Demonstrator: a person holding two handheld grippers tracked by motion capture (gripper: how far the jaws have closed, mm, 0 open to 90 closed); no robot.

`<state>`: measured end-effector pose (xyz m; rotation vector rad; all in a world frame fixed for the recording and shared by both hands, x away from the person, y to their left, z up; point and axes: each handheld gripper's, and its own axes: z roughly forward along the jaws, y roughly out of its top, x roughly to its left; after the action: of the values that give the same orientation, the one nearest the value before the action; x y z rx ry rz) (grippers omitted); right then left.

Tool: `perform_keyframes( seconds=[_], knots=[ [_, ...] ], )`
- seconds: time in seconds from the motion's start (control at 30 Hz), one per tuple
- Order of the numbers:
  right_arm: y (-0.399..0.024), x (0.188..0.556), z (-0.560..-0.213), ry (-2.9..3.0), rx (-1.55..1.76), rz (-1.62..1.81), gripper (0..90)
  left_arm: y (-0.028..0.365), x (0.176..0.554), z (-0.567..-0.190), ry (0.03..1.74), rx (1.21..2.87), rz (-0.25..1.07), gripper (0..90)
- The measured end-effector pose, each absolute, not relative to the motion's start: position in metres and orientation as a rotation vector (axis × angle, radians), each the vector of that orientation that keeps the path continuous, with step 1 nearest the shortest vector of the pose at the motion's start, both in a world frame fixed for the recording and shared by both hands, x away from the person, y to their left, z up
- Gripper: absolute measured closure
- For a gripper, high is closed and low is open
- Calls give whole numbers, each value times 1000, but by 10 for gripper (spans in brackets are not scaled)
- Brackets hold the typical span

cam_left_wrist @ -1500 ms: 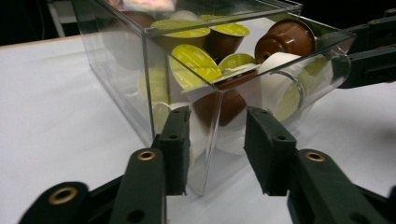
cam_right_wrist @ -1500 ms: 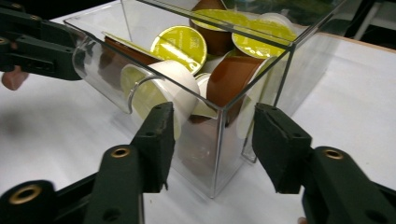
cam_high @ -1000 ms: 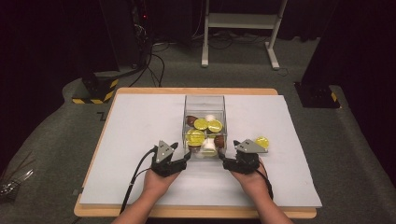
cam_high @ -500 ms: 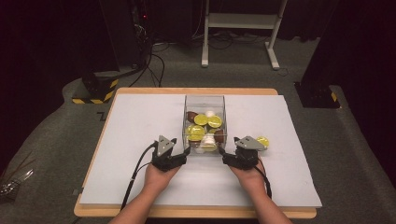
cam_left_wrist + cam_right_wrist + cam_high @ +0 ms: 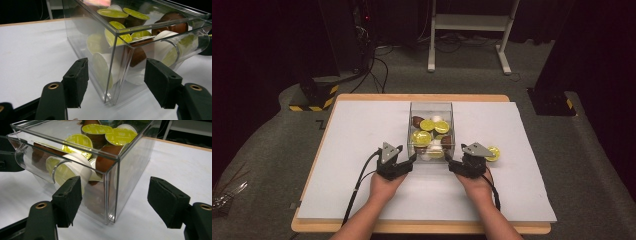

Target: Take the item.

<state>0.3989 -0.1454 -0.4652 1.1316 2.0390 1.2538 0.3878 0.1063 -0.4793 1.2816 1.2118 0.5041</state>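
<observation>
Clear plastic makes up the box (image 5: 431, 129) that stands on the white sheet covering the table (image 5: 362, 130), and it is packed with coffee capsules (image 5: 428, 131), some with yellow-green lids, some brown, some white. The left claw (image 5: 411, 161) sits at the box's near left corner; in the left gripper view (image 5: 116, 80) that corner edge rises between its two black pads, with a gap on either side, so the pads press on nothing. Its jaws stand wide and have just been closing a little, the corner of the box between them but not gripped. The right claw (image 5: 451, 165) sits at the near right corner; in the right gripper view (image 5: 113, 202) the corner edge stands between its pads, nearer the left pad, which lies just before the front wall, while the right pad is well clear of the side wall. Its jaws are wide too, holding nothing. The front wall between the two claws carries a curved cut-out, through which a white capsule (image 5: 72, 167) shows on its side. One loose capsule with a yellow lid (image 5: 493, 153) lies on the sheet just beyond the right claw, apart from the box. A cable (image 5: 357, 185) trails back from the left claw along the person's forearm.
</observation>
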Motion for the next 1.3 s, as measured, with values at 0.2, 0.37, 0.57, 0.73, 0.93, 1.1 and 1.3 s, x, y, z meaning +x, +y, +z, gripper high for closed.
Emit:
perform_keyframes(
  seconds=[0.2, 0.37, 0.57, 0.73, 0.93, 1.1, 1.3],
  knots=[
    [-144, 403, -467, 2015, 1152, 1268, 292, 106, 394, -482, 1229, 1244, 494, 372],
    [-142, 410, -467, 2009, 1158, 1262, 293, 105, 401, -482, 1250, 1236, 514, 383],
    [-142, 417, -468, 1974, 1184, 1270, 302, 103, 407, -486, 1263, 1231, 516, 401],
    [-140, 418, -468, 1980, 1176, 1269, 302, 101, 408, -487, 1265, 1234, 519, 402],
    [-138, 422, -468, 1968, 1182, 1248, 309, 100, 412, -487, 1282, 1215, 536, 436],
    [-137, 425, -469, 1959, 1190, 1252, 317, 100, 414, -487, 1287, 1196, 539, 441],
    [-134, 425, -468, 1967, 1173, 1241, 326, 101, 413, -487, 1295, 1207, 544, 451]
  ],
)
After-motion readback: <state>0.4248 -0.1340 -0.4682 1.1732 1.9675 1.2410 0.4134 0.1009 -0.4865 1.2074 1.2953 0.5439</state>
